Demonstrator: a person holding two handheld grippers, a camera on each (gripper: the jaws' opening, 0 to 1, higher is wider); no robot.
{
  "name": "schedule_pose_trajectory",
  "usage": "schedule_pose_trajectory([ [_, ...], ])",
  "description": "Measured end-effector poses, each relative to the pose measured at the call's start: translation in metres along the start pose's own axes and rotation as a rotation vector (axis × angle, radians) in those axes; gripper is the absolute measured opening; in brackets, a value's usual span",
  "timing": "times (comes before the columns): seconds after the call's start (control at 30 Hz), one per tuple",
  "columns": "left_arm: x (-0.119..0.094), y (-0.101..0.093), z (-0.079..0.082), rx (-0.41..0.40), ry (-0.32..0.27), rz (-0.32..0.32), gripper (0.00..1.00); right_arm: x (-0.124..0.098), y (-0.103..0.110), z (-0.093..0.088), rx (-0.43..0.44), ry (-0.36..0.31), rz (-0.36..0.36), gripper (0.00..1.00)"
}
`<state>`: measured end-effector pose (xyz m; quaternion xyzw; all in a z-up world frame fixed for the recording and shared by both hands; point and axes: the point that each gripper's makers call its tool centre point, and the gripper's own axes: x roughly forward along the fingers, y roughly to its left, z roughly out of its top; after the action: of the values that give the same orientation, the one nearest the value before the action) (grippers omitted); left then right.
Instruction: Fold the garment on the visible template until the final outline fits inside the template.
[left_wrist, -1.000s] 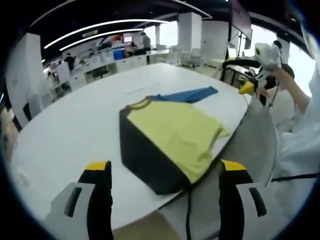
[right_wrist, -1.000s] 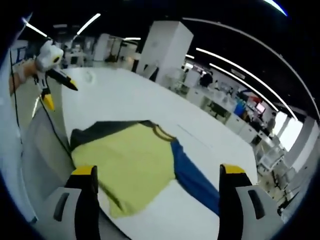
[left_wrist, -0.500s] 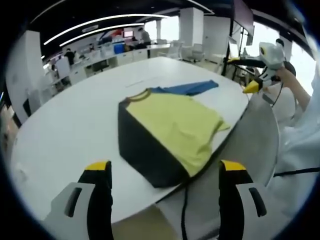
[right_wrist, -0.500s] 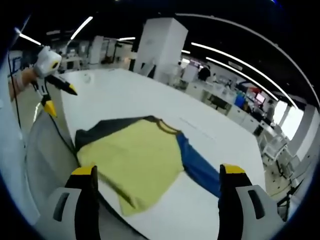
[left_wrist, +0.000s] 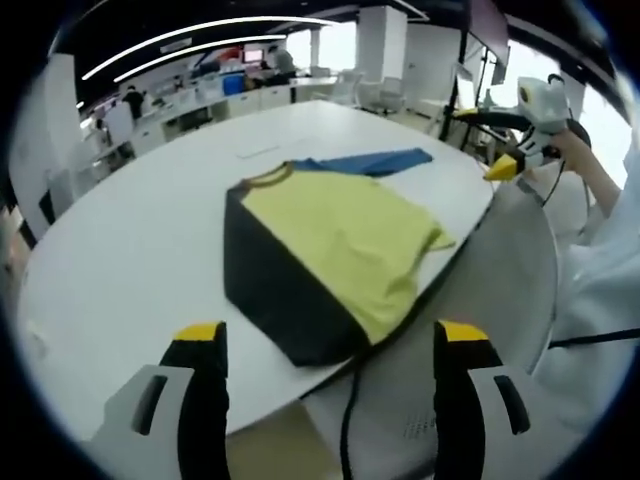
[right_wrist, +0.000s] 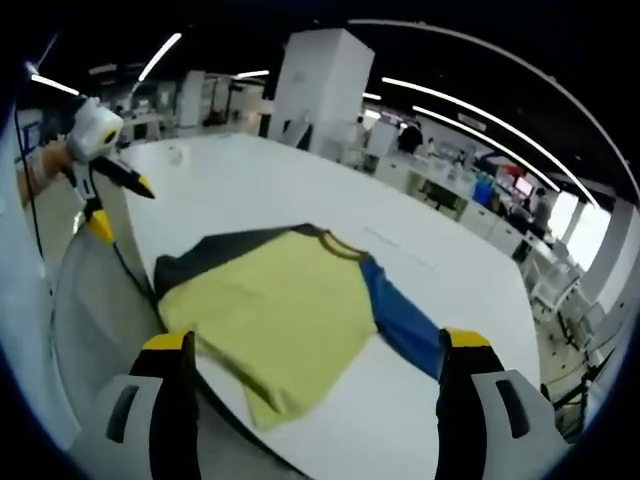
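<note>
Left gripper view: the left gripper (left_wrist: 322, 345) hangs off the near edge of the table (left_wrist: 130, 250), its yellow-tipped fingers (left_wrist: 200, 335) spread wide and released, nothing between them. The shirt (left_wrist: 330, 245) lies flat on the white table near that edge, beyond the fingers and apart from them. Its body is yellow, with one dark sleeve (left_wrist: 275, 295) toward the camera and one blue sleeve (left_wrist: 375, 162) on the far side. The yellow hem is bunched and rumpled at the table's rim, one corner poking just over it. A dark cable (left_wrist: 352, 420) drops from the table edge below the shirt. At upper right the right gripper (left_wrist: 510, 150) is held in a hand (left_wrist: 572, 150), in the air off the table and well apart from the shirt.

Right gripper view: the right gripper (right_wrist: 314, 345) hovers above the near rim, fingers (right_wrist: 462, 340) wide apart and released, holding nothing. The shirt (right_wrist: 270, 310) lies between and beyond them on the table (right_wrist: 250, 190), blue sleeve (right_wrist: 400, 315) to the right, dark sleeve (right_wrist: 215, 255) to the left, collar on the far side. The left gripper (right_wrist: 105, 180) shows at upper left, clear of the table.

No template outline can be made out on the table. Desks and people stand far behind.
</note>
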<state>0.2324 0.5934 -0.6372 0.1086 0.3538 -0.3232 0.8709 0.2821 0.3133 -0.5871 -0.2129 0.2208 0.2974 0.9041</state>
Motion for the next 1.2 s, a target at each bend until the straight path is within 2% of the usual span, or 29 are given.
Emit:
schedule_pose_trajectory([
  [0.33,0.006,-0.011,-0.002,-0.001,0.012,-0.041,0.72,0.002,0.001,-0.004,0.003,0.012,0.002,1.0],
  [0.67,0.016,-0.017,-0.007,0.005,0.035,-0.056,0.71,0.002,0.005,-0.005,0.014,0.006,0.013,1.0],
  [0.87,0.022,-0.032,-0.009,0.02,0.046,-0.107,0.63,0.001,0.006,-0.007,0.023,0.003,0.015,1.0],
  [1.03,0.028,-0.034,-0.012,0.022,0.063,-0.122,0.54,0.001,0.008,-0.007,0.023,-0.002,0.018,1.0],
  [1.2,0.032,-0.033,-0.01,-0.002,0.055,-0.135,0.46,0.002,0.01,-0.007,0.029,-0.005,0.028,1.0],
])
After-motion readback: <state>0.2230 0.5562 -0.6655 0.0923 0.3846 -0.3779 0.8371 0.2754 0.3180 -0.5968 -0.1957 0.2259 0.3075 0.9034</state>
